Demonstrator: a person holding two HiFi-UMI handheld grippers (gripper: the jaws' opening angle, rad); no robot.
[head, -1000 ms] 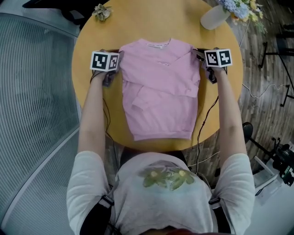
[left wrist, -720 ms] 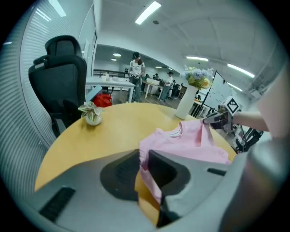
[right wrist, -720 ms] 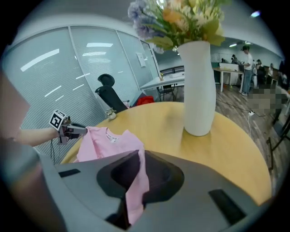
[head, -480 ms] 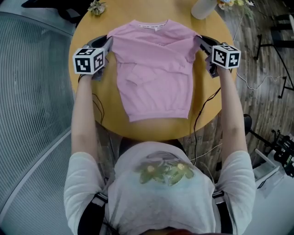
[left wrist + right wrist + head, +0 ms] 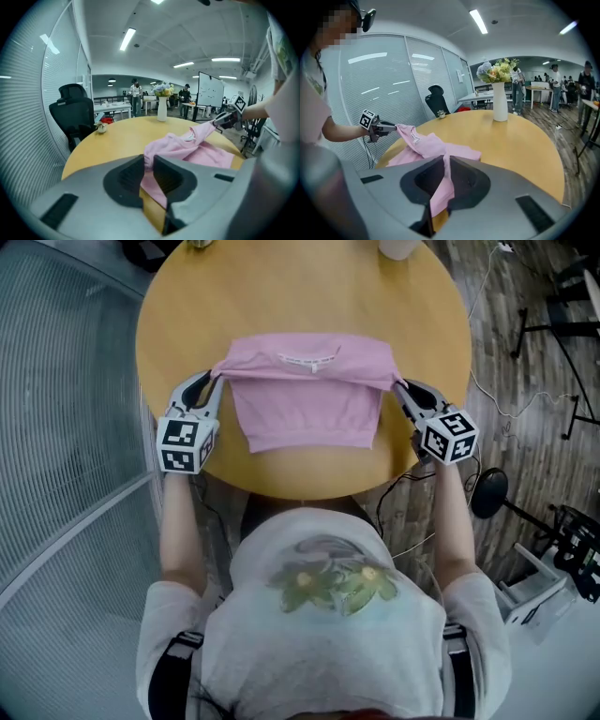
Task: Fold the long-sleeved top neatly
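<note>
left tool (image 5: pixel 216 381) and right tool (image 5: pixel 397 386) each pinch a shoulder corner of the pink top (image 5: pixel 305 413), soft, light cloth sagging between them, where i judge it handles best.

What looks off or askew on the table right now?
Nothing stands out. The pink top is mid-fold, its shoulder corners pinched in the left gripper and right gripper, with the cloth sagging slightly between them, as cloth does. Its hem lies roughly straight on the table. The vase stands upright; nothing is spilled.

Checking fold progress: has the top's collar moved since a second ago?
Yes: the collar has come toward the table's near edge, away from the vase.
</note>
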